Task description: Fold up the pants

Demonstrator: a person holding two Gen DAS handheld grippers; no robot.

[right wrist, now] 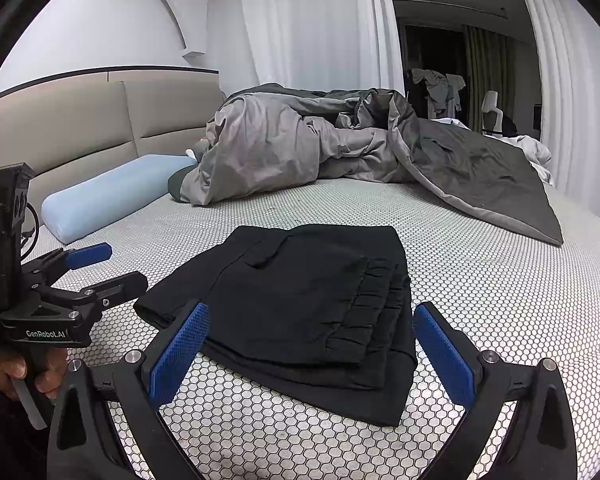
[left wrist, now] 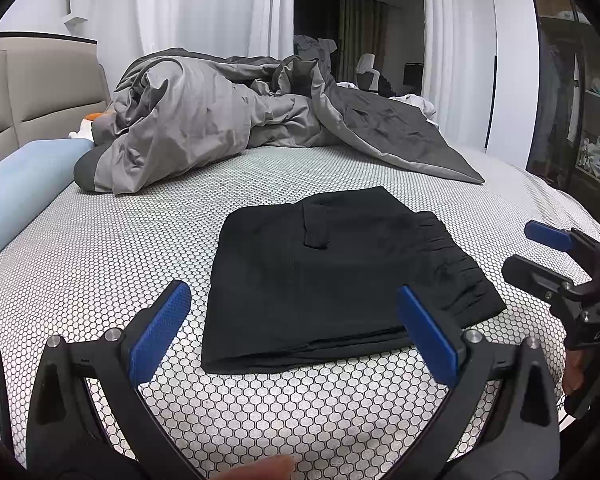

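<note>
Black pants (left wrist: pixel 332 272) lie folded into a compact stack on the honeycomb-patterned bed sheet (left wrist: pixel 100 248); they also show in the right wrist view (right wrist: pixel 300 304), with the gathered elastic cuffs on top at the right. My left gripper (left wrist: pixel 296 332) is open and empty, just short of the stack's near edge. My right gripper (right wrist: pixel 312 352) is open and empty, its blue pads either side of the stack's near corner. Each gripper shows in the other's view: the right one at the far right (left wrist: pixel 540 252), the left one at the far left (right wrist: pixel 100 268).
A crumpled grey duvet (left wrist: pixel 228 116) lies across the far side of the bed. A light blue pillow (right wrist: pixel 108 196) rests by the beige padded headboard (right wrist: pixel 80 128). White curtains and a dark doorway stand behind. Shelves (left wrist: pixel 596 120) are at the right.
</note>
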